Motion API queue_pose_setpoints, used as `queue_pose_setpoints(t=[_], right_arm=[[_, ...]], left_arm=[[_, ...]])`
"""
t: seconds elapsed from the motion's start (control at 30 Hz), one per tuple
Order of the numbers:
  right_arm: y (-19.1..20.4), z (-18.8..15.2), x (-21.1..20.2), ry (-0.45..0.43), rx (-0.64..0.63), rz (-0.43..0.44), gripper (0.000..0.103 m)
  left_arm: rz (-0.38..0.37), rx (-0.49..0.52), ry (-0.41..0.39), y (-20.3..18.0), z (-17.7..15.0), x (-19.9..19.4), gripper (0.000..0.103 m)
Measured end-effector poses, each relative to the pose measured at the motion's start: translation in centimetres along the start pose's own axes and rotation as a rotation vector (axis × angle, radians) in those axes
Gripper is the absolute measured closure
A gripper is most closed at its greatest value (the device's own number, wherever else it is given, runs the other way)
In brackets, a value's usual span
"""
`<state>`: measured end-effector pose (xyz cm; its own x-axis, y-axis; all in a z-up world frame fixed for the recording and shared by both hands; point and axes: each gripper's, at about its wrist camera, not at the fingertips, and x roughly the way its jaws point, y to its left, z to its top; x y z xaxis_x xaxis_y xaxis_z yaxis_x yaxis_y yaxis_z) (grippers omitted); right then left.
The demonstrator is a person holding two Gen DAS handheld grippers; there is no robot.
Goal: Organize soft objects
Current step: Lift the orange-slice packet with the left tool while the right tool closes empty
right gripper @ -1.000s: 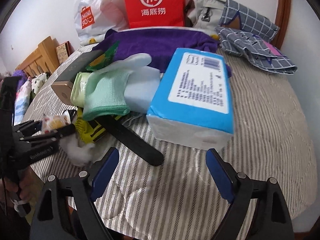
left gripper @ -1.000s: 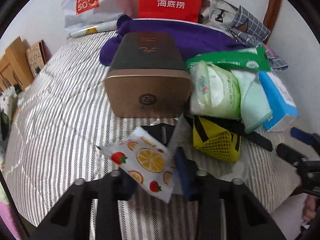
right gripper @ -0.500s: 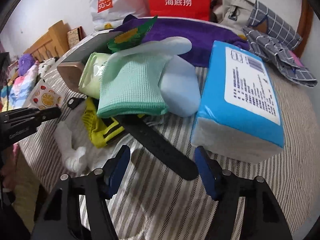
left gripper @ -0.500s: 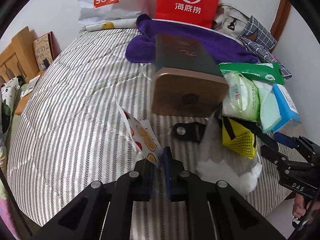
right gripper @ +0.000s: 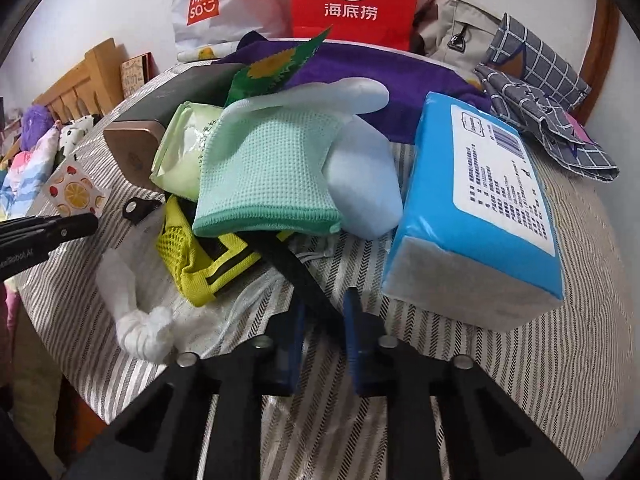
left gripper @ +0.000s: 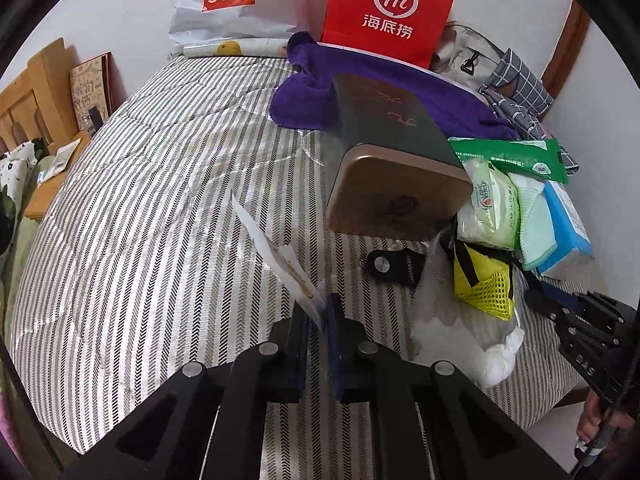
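My left gripper [left gripper: 320, 316] is shut on the fruit-print packet [left gripper: 280, 256], held edge-on above the striped bed; the packet also shows in the right wrist view [right gripper: 76, 192]. My right gripper [right gripper: 324, 316] is shut on the black strap [right gripper: 304, 280] that runs under the pile. The pile holds a mint green cloth [right gripper: 268, 176], a pale blue cloth [right gripper: 364, 188], a yellow mesh pouch [right gripper: 200, 256], a wet-wipe pack [right gripper: 184, 148] and a blue tissue pack [right gripper: 480, 208].
A gold-ended dark box [left gripper: 392, 172] lies mid-bed. A purple towel [left gripper: 320, 92], red bag [left gripper: 384, 8], white Miniso bag [left gripper: 232, 0] and checked cloth [right gripper: 540, 112] line the far side. A white plastic bag [right gripper: 140, 320] lies at the near edge.
My left gripper closed on the fruit-print packet and lifted it upright. My right gripper moved left and closed on the black strap.
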<state>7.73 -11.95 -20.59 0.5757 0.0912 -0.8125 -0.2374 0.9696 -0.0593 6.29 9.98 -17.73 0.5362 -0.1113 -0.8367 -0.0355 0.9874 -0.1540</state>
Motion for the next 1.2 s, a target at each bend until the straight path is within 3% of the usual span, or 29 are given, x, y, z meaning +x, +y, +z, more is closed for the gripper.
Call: queue_pose_setpoints(t=[0.3,0.5,0.6,0.67,0.93,1.2], right_arm=[[-0.4,-1.0,-1.6,0.075,0.023,0.155,0.095],[0.4,-0.1,0.0,0.035,0.007,0.145,0.093],[0.5,-0.3,-0.3,0.032,-0.047,0.157,0.1],[0.2,-1.0,-1.0,0.033,-0.058,0.166,0.101],[-2.7,-5.1,-3.5,0.05,0.013,0.122,0.101],[-5.2,-5.6,-6.7,-0.023,0.097,0.074,0.101]], left_arm=[[-0.016,-0.013,0.002,0.3,0.1,-0.1,0.094],[-0.027,-0.012,0.015,0.0,0.0,0.2,0.094],[-0.034,-0.004,0.012,-0.3,-0.1,0.0,0.094],[-0.032,-0.005,0.012,-0.5,-0.2,0.0,0.094],[-0.002,-0.012,0.003,-1.6,-0.9,-1.3,0.094],[0.011,-0.002,-0.037,-2.9,-0.2,-3.6,0.095]])
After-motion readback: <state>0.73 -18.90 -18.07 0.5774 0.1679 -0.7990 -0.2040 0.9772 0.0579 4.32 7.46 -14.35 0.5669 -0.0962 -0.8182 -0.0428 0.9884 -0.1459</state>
